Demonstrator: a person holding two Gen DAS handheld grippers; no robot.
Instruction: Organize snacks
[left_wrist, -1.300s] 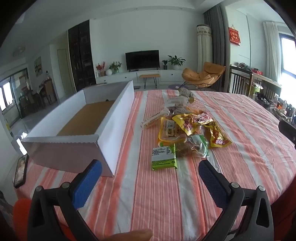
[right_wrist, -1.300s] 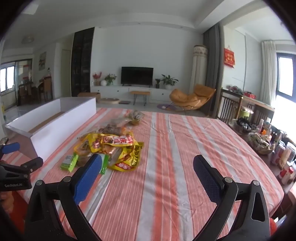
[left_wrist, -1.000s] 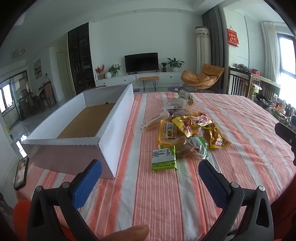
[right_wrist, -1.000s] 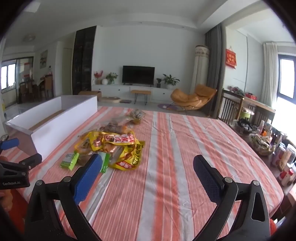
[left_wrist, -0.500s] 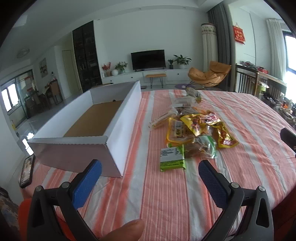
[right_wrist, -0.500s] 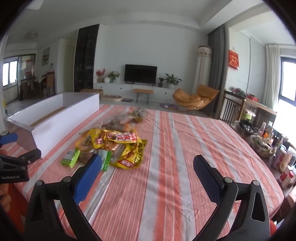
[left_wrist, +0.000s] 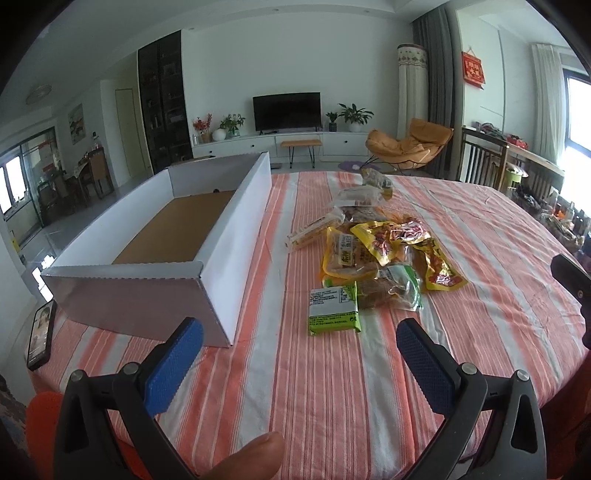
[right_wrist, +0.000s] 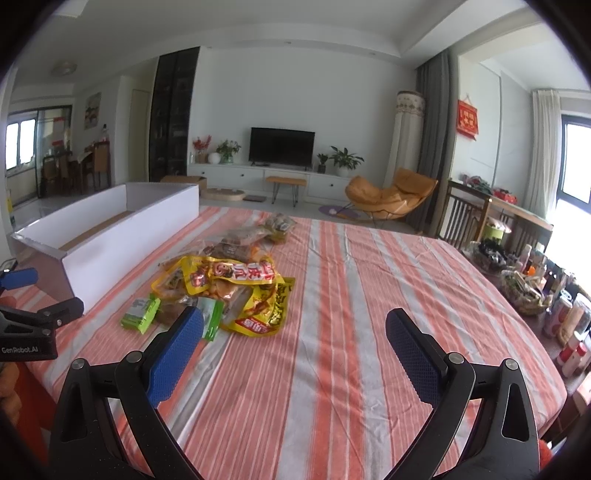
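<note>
A pile of snack packets (left_wrist: 373, 251) lies on the striped tablecloth, with a flat green packet (left_wrist: 334, 311) nearest me and yellow bags (right_wrist: 236, 280) on top. A long white cardboard box (left_wrist: 177, 236) with a brown floor stands empty to the left of the pile; it also shows in the right wrist view (right_wrist: 110, 236). My left gripper (left_wrist: 299, 360) is open and empty, above the near table edge in front of the green packet. My right gripper (right_wrist: 293, 349) is open and empty, to the right of the pile.
A phone (left_wrist: 40, 334) lies at the table's near left edge. Bottles and baskets (right_wrist: 535, 291) crowd the table's right edge. The left gripper shows at the left of the right wrist view (right_wrist: 26, 317).
Both grippers have drifted slightly forward toward the pile, which sits a bit closer in view. Both stay open and empty; nothing on the table has moved.
</note>
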